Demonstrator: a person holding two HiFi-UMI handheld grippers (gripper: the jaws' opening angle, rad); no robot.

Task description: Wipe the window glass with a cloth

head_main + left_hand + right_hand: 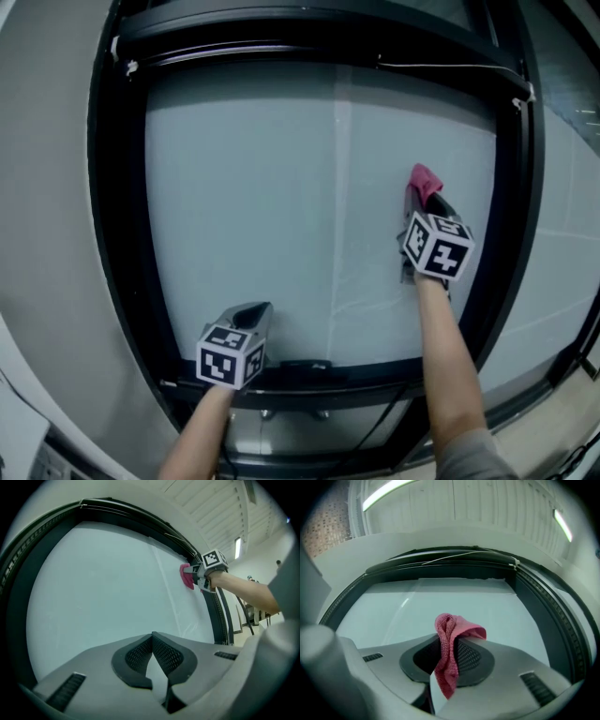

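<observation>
A frosted pale window pane [281,206] fills a black frame [112,234]. My right gripper [419,199] is shut on a pink cloth [423,183], and the cloth's bunched end lies against the glass near the pane's right side. In the right gripper view the cloth [449,653] hangs pinched between the jaws of the right gripper [447,656]. From the left gripper view the cloth [187,575] shows at the far right of the pane. My left gripper [251,313] is shut and empty, low on the pane near the bottom frame; its tips [153,637] meet in its own view.
The black frame's right post [511,216] stands just right of the cloth, and the bottom rail [309,375] runs under the left gripper. A thin vertical streak [342,197] runs down the pane's middle. A grey wall [47,234] lies left of the frame.
</observation>
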